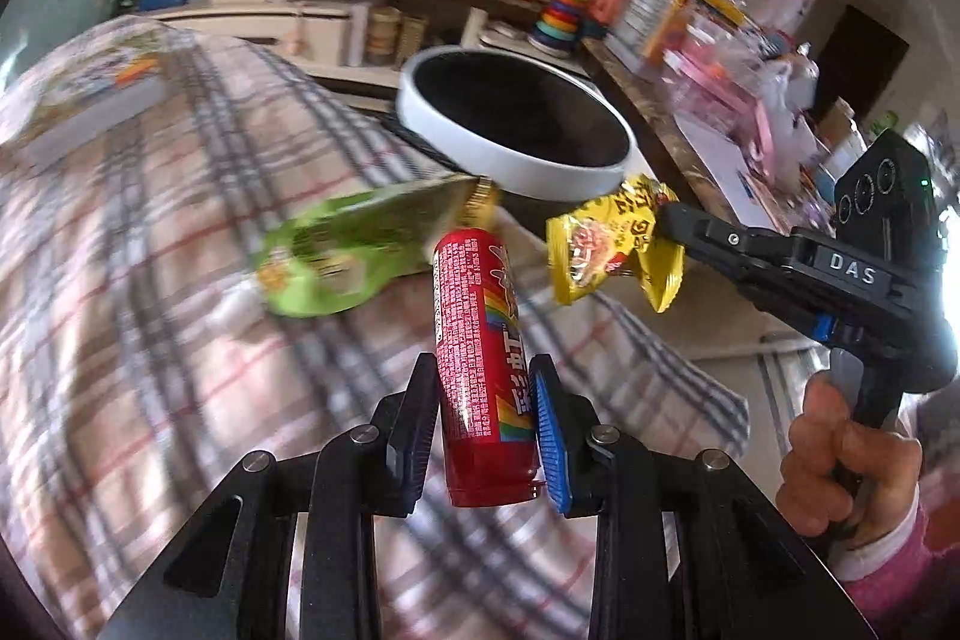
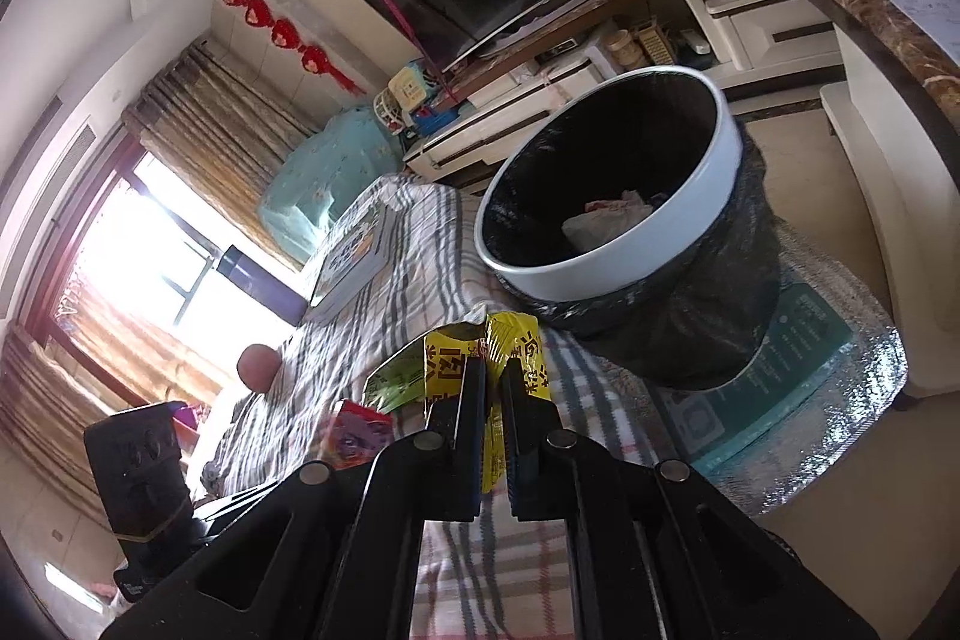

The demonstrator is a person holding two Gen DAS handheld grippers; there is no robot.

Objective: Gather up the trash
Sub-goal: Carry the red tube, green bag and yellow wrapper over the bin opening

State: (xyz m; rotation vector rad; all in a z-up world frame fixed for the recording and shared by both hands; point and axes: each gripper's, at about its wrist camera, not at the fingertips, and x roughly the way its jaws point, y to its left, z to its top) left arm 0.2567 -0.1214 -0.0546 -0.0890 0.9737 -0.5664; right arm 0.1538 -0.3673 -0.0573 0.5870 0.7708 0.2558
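Left gripper (image 1: 486,388) was clamped on a red tube (image 1: 480,358), jaws only part open around it. Right gripper (image 2: 492,388) was pinched tight on a yellow wrapper (image 1: 612,244). Progress-wise, the bin (image 2: 600,274) just ahead had some crumpled stuff inside already, I think paper. Both held pieces weren't dropped yet, and a green packet (image 1: 354,250) lay on the plaid cloth (image 1: 150,310).

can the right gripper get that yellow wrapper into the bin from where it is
Probably yes. The right gripper is shut on the yellow wrapper, and the white-rimmed bin stands open just ahead with nothing between them.
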